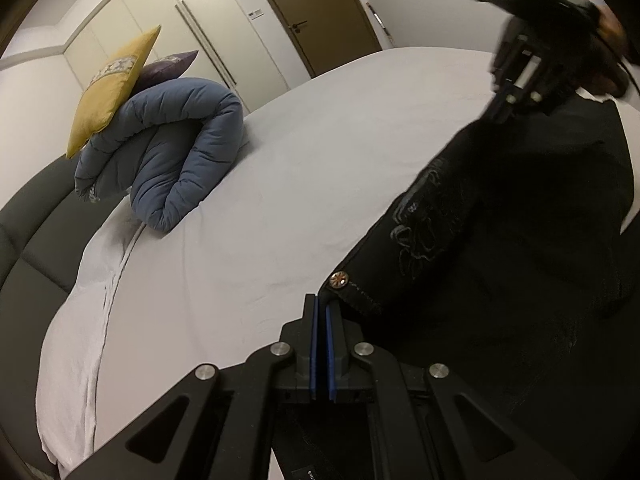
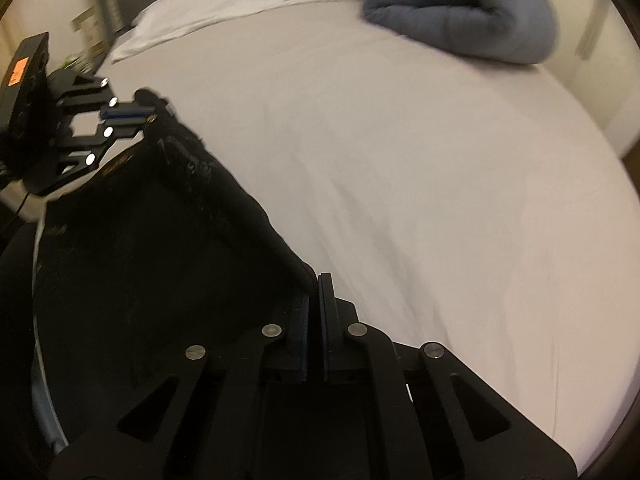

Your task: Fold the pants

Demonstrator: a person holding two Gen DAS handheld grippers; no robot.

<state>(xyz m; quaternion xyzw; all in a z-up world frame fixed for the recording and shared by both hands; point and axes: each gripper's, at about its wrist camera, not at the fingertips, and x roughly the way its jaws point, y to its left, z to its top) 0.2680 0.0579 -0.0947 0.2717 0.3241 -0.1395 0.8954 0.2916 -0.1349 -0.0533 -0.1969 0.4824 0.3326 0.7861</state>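
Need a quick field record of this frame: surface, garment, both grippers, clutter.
surface: bed sheet, white
garment: black pants, stretched between the two grippers over the bed's edge
left gripper: jaws shut on the pants' waistband corner, by the button
right gripper: jaws shut on the pants' edge
clutter: folded blue duvet, yellow cushion, purple cushion

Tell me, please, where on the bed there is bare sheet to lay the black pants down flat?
The widest bare stretch of white sheet lies between the black pants and the rolled blue duvet. The head end is crowded: the duvet and the yellow cushion sit there. The near corner is taken by the pants, pinched by the left gripper and right gripper.
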